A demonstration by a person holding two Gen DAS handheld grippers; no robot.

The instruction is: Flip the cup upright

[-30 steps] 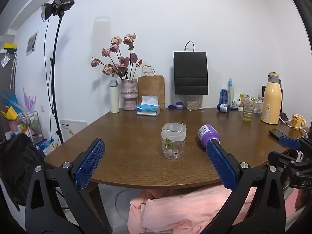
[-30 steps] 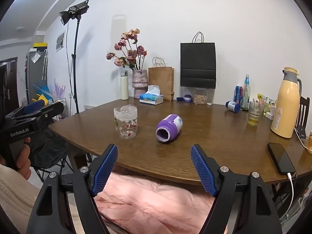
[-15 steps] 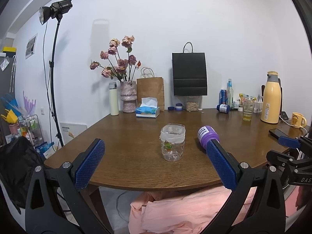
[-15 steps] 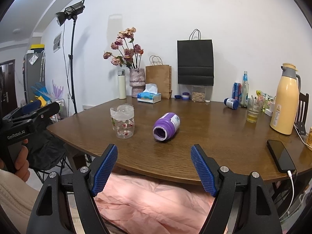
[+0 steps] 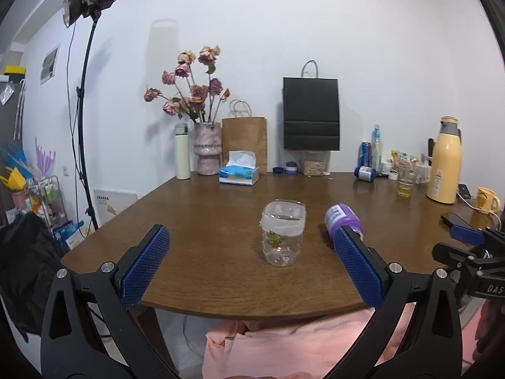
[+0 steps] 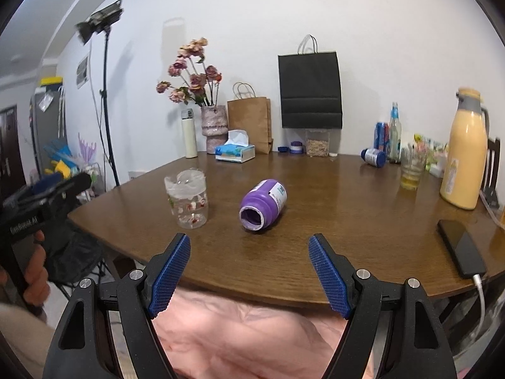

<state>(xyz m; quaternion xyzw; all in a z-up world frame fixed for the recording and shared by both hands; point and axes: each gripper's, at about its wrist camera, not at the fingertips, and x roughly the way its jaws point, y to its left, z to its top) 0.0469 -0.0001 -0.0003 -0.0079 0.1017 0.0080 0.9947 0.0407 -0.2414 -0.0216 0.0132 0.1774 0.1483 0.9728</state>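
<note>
The purple cup [image 6: 263,204] is lying on its side just right of the clear glass [image 6: 189,200], mouth facing the spread right gripper [image 6: 249,271]. The left gripper [image 5: 252,262] is also gaping, empty. Grip across the cup's body, clear of the glass.

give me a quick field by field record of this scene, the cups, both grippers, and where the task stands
purple cup: on its side on the table, mouth toward the camera
clear glass: upright, left of the purple cup, apart from it
left gripper: open, empty, short of the table edge
right gripper: open, empty, facing the purple cup
task status: cup not yet upright
</note>
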